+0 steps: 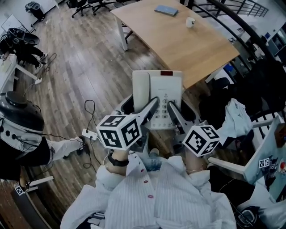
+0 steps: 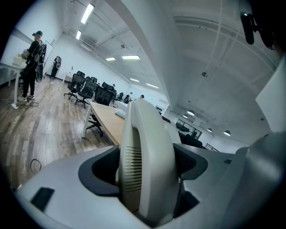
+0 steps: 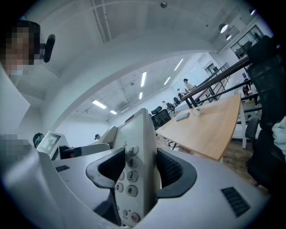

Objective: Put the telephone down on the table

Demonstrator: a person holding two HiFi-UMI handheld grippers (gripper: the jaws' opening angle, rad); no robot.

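**A:** Where is the telephone (image 1: pixel 158 100) right now?

**B:** In the air, carried between both grippers and sticking out ahead of their tips, over the wooden floor (image 1: pixel 80 71). The left gripper (image 1: pixel 153 105) is clamped on the near edge on the side where the handset (image 2: pixel 147 152) lies. The right gripper (image 1: pixel 172 111) is clamped on the keypad side, its jaws pressing front and back with the number keys showing between them. The surface (image 1: pixel 178 44) lies beyond the gripper tips, well ahead, and the telephone is not yet over it.

**A:** How do you expect it to handle?

**B:** It looks like hard, smooth plastic, so stiff and probably fairly light, but likely to slide in the pads. The handset seems only to rest in its cradle, so I'd judge that tilting could tip it out. Keeping the body level matters more than squeezing hard. The present hold looks sensible to me: one gripper on each side of the near edge, the left one pinning the handset down.

**A:** And the count?

**B:** There is one telephone with one handset, and two grippers, both closed on it. One surface lies ahead of them. At its far end are two small things, what looks like a notebook (image 1: pixel 166 10) and a white cup (image 1: pixel 190 22), both well beyond the gripper tips. The near part of the top is bare wood.
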